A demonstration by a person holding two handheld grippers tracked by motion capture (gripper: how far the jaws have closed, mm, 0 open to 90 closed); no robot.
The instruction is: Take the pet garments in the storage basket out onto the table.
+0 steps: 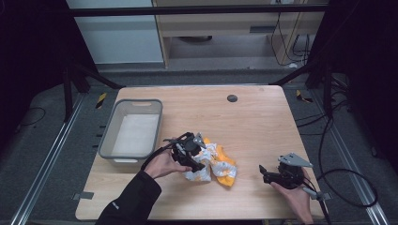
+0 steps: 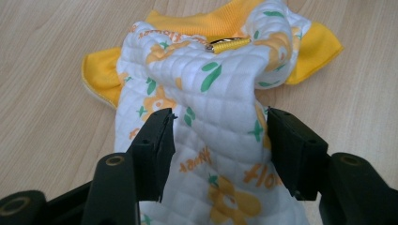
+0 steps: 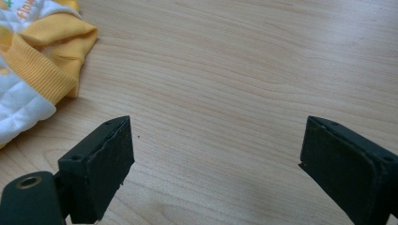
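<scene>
Garment: a small quilted white garment with orange flower print and yellow ribbed trim [image 1: 213,164] lay crumpled on the light wooden table [image 1: 253,122], near the front edge and a little left of centre.
Left gripper: the left gripper [image 2: 218,140] sat right over the garment, its black jaws spread with a raised fold of the quilted cloth standing between them; the fold touched or nearly touched both jaws but did not look squeezed.
Right gripper: the right gripper [image 3: 213,159] hovered over bare wood with its jaws spread wide, holding nothing.
Direction: from the right gripper the garment lay off to the left, well apart, its yellow cuff showing at the upper left of the right gripper view.
Nearer hand: the left, clearly.
Long axis: roughly left to right across the table, though the bunching made it hard to judge.
Grey plastic bin [image 1: 133,129]: stood just beyond and left of the left hand [image 1: 162,164].
</scene>
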